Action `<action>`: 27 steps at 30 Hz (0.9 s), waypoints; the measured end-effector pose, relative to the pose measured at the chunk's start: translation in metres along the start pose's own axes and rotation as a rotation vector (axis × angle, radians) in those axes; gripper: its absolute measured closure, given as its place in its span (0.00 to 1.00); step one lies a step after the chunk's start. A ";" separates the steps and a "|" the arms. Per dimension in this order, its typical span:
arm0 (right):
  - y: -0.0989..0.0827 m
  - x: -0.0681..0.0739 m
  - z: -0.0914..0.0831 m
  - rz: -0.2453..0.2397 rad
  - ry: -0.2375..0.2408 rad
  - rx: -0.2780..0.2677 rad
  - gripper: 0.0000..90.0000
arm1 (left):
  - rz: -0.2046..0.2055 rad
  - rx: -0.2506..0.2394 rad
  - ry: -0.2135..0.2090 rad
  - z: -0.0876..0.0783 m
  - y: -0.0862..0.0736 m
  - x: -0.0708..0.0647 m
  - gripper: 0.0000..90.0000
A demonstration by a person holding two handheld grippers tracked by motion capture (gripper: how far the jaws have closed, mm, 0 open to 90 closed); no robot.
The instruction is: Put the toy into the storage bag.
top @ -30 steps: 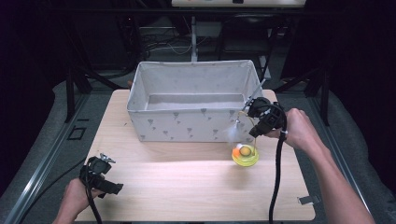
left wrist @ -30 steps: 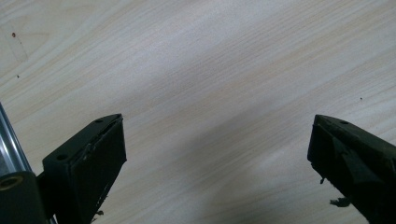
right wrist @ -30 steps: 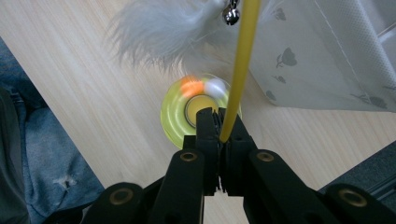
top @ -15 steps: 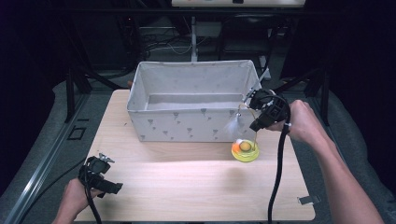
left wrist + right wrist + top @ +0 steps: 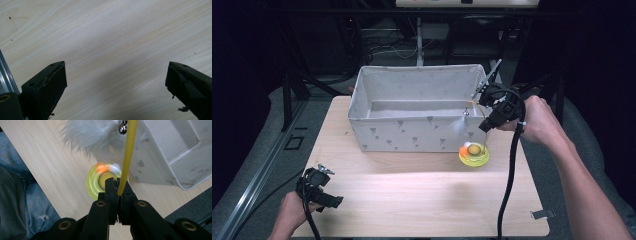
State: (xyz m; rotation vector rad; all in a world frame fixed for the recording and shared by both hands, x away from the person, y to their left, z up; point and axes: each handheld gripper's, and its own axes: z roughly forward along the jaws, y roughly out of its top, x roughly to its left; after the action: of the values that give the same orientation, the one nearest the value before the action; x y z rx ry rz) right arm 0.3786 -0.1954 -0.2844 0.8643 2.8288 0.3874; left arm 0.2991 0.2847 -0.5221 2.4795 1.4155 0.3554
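A cat toy stands by the right front corner of the cloth bin [image 5: 412, 135]. It has a yellow disc base [image 5: 474, 156] [image 5: 93, 183] with an orange and a white ball, and a thin yellow stick [image 5: 128, 152] that carries a small bell [image 5: 122, 129] and a grey feather tuft [image 5: 456, 126] [image 5: 90, 135]. My right gripper [image 5: 486, 126] [image 5: 117, 187] is shut on the yellow stick just above the disc. At the table's front left, my left gripper [image 5: 333, 200] [image 5: 116, 82] is open over bare wood with nothing between its jaws.
The grey-white cloth bin stands open at the back middle of the light wooden table [image 5: 422, 195]. A metal rail [image 5: 6, 77] runs along the table's left edge. The right gripper's black cable [image 5: 511, 175] hangs down over the table's right side.
My right hand has risen with the yellow stick in its jaws, and the disc base has moved up toward the bin with it. The left gripper has stayed where it was.
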 end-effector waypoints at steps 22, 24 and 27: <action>0.009 -0.009 -0.030 0.026 -0.014 -0.028 0.97 | -0.004 0.005 -0.001 0.001 0.001 0.000 0.04; 0.011 -0.011 -0.035 0.020 -0.017 -0.025 0.97 | -0.002 0.004 -0.001 0.001 0.002 -0.001 0.03; 0.013 -0.012 -0.037 0.015 -0.022 -0.022 0.97 | 0.003 0.010 -0.002 0.002 0.001 -0.001 0.03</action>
State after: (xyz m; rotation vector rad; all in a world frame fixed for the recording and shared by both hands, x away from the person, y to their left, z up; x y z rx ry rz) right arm 0.3867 -0.1988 -0.2443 0.8808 2.7936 0.4082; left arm 0.3004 0.2828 -0.5234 2.4888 1.4167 0.3467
